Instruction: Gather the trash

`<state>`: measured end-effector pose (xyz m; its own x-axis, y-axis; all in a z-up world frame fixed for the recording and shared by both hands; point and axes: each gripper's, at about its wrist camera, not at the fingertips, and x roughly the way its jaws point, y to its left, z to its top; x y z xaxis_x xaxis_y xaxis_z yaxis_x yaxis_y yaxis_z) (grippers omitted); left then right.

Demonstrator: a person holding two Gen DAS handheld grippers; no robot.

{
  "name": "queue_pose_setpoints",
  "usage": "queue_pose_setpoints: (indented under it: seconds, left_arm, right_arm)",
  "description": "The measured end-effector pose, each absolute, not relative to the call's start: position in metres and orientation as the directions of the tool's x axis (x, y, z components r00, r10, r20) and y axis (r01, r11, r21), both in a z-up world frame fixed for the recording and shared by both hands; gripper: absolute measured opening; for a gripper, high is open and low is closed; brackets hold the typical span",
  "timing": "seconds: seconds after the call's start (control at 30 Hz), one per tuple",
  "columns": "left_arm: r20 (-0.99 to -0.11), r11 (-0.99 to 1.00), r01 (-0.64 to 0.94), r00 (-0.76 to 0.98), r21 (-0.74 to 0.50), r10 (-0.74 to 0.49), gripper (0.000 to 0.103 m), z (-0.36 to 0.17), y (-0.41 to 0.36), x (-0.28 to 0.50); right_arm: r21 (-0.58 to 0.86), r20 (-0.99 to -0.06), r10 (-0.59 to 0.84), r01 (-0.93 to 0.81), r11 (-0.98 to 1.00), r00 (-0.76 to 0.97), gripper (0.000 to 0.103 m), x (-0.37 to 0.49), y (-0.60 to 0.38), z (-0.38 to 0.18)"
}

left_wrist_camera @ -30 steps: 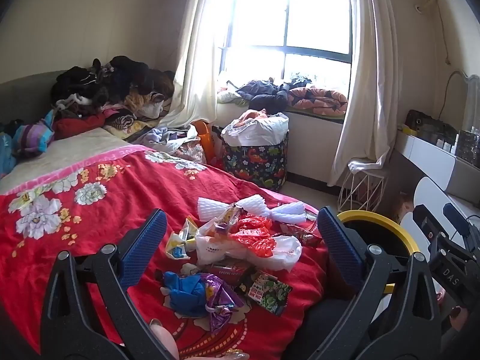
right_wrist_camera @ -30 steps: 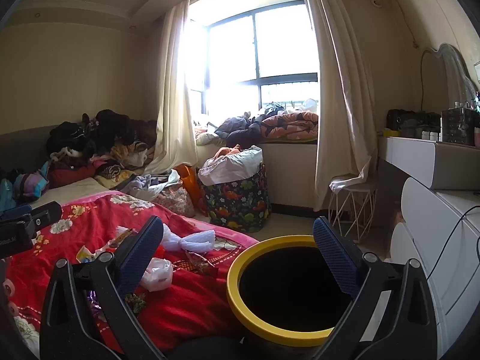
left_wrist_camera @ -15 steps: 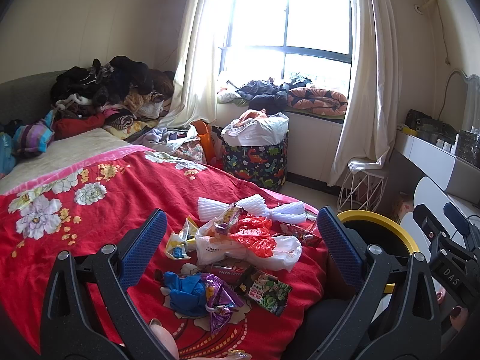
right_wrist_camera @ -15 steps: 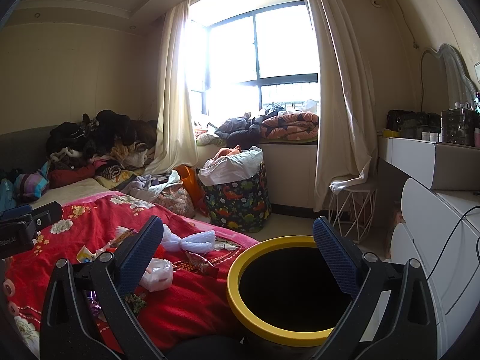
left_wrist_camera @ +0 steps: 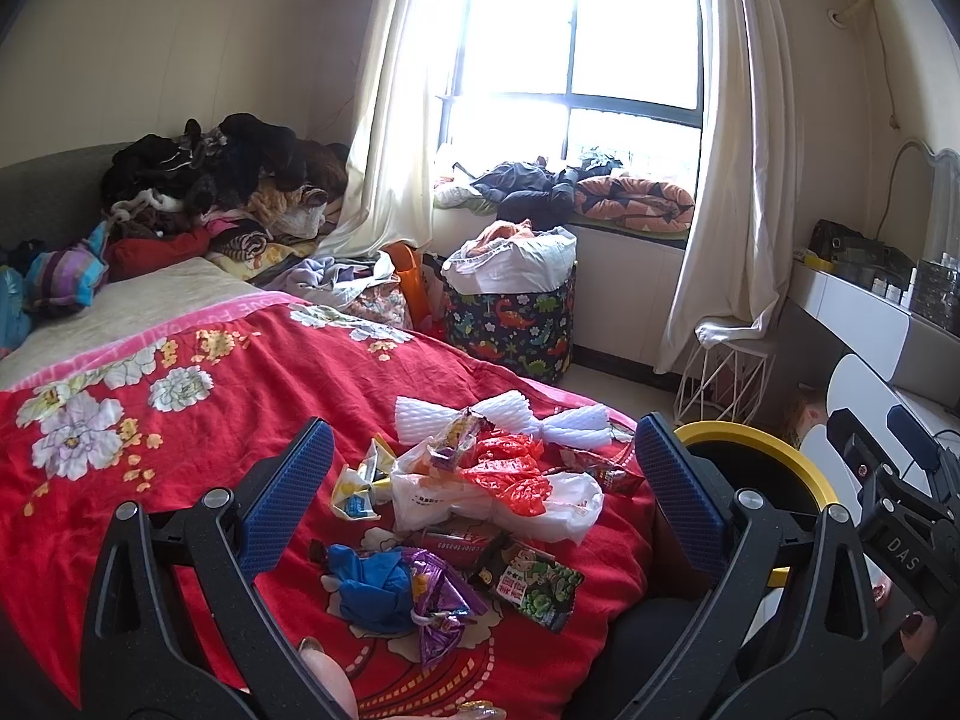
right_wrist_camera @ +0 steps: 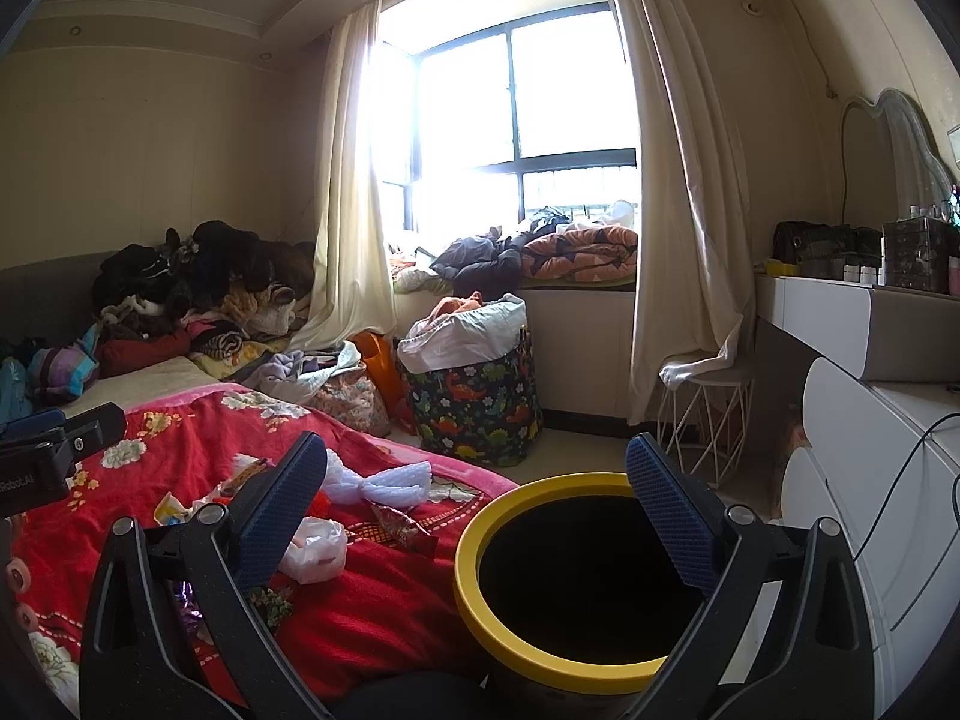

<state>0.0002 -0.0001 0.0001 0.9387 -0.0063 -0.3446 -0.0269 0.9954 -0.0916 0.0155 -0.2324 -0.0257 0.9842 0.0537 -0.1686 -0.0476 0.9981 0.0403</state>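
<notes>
Hovering spread and empty, the left hand-held gripper (left_wrist_camera: 480, 492) frames the trash pile (left_wrist_camera: 480, 498) on the red bedspread (left_wrist_camera: 210, 396), while the right hand-held gripper (right_wrist_camera: 477, 510), equally spread, hangs above the yellow-rimmed bin (right_wrist_camera: 474, 594) beside the bed, the dinosaur-print hamper (right_wrist_camera: 480, 414) beyond.

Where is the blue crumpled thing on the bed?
In the left wrist view, the blue crumpled thing lies low on the red blanket, touching the purple wrapper on its right, just below the white plastic bag.

trash pile (left_wrist_camera: 480, 498) on bed (left_wrist_camera: 198, 396), bin (right_wrist_camera: 576, 582) right of bed, laundry basket (right_wrist_camera: 474, 396) behind by window (right_wrist_camera: 516, 126)
</notes>
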Motion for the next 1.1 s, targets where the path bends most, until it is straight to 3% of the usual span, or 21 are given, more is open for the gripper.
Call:
queue_pose_setpoints:
  seconds: [0.63, 1.1]
  left_arm:
    - [-0.349, 0.995, -0.025, 0.937, -0.094, -0.009, 0.092, 0.000, -0.001, 0.004]
    - [-0.357, 0.990, -0.059, 0.934, -0.129, 0.009, 0.092, -0.006, 0.014, 0.006]
  right_arm:
    - [0.040, -0.170, 0.055, -0.049, 0.998, 0.984, 0.097, 0.014, -0.232, -0.028]
    - [0.038, -0.215, 0.136, -0.131, 0.991, 0.967, 0.097, 0.021, -0.219, -0.025]
